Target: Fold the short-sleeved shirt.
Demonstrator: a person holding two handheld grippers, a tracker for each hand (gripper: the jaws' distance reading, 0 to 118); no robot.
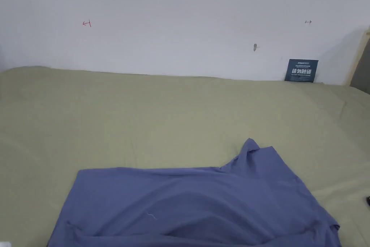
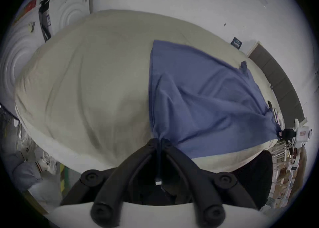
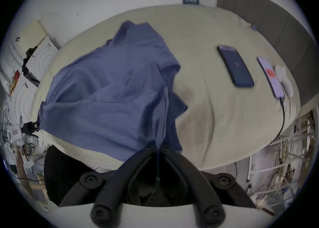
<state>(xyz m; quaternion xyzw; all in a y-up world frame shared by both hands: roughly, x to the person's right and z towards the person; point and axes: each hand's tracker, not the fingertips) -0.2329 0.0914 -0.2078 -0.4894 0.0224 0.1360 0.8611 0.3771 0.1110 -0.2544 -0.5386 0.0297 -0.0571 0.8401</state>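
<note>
Both grippers are clamped on the near edge of the blue shirt (image 1: 195,200), left gripper (image 2: 159,142) and right gripper (image 3: 158,146) at opposite corners, so the cloth stretches away from their fingertips across the bed (image 1: 144,114).

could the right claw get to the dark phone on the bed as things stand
Probably not yet: the right claw is shut on the shirt. The dark phone lies uncovered on the sheet.

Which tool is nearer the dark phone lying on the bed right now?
Right. The right tool is clamped on the blue shirt's corner on the side where the dark phone lies; the left tool grips the opposite corner, across the shirt from it.
</note>
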